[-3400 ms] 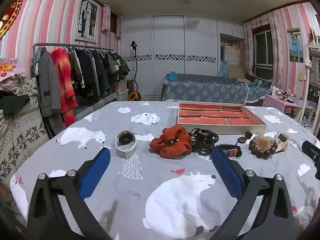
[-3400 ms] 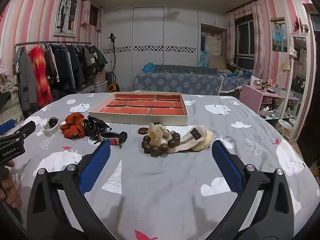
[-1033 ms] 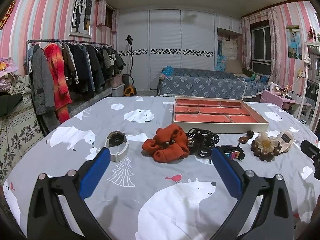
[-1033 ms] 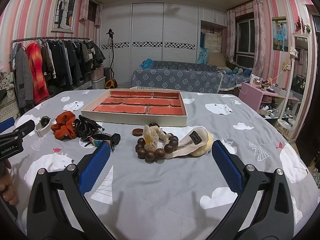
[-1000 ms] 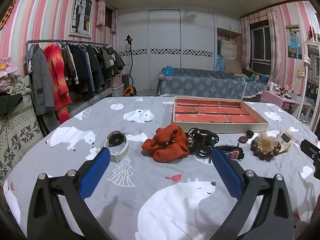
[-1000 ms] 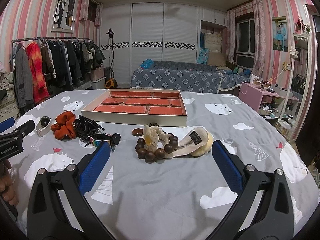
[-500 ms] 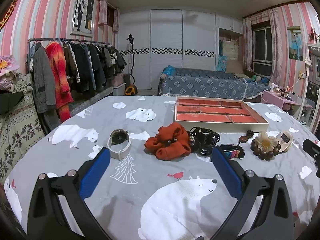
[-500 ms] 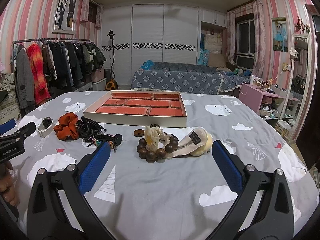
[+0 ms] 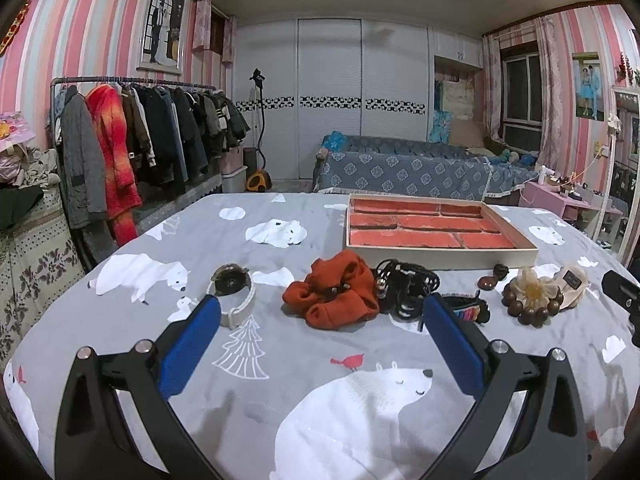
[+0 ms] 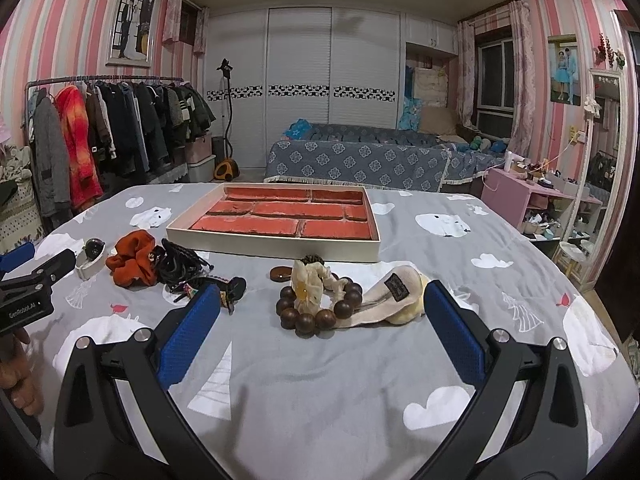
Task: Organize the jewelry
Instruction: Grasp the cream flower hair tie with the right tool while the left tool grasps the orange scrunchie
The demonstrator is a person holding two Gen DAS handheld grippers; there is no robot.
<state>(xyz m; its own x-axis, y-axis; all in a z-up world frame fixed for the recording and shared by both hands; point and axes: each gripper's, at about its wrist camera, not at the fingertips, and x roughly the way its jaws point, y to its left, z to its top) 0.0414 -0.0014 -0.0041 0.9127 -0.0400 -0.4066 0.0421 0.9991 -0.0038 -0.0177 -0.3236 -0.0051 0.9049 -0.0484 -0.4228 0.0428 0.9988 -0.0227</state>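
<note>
A shallow tray (image 9: 440,256) (image 10: 276,247) with orange compartments lies on the grey bear-print cloth. In front of it sit a watch with a pale strap (image 9: 232,288) (image 10: 91,258), an orange scrunchie (image 9: 334,294) (image 10: 134,262), a black cord bundle (image 9: 406,286) (image 10: 180,266), a colourful bracelet (image 9: 468,312) (image 10: 218,286), a brown bead bracelet with a cream flower (image 9: 530,300) (image 10: 316,302) and a cream band (image 10: 396,300). My left gripper (image 9: 320,328) is open, short of the scrunchie. My right gripper (image 10: 320,316) is open, just short of the bead bracelet.
A clothes rack (image 9: 132,160) stands left of the table. A blue-covered sofa (image 10: 368,160) is behind it, a pink side table (image 10: 536,196) to the right. The left gripper's body (image 10: 28,292) and a hand (image 10: 18,376) show at the right view's left edge.
Both grippers have drifted slightly over the cloth and stay open. None of the items on the cloth has moved.
</note>
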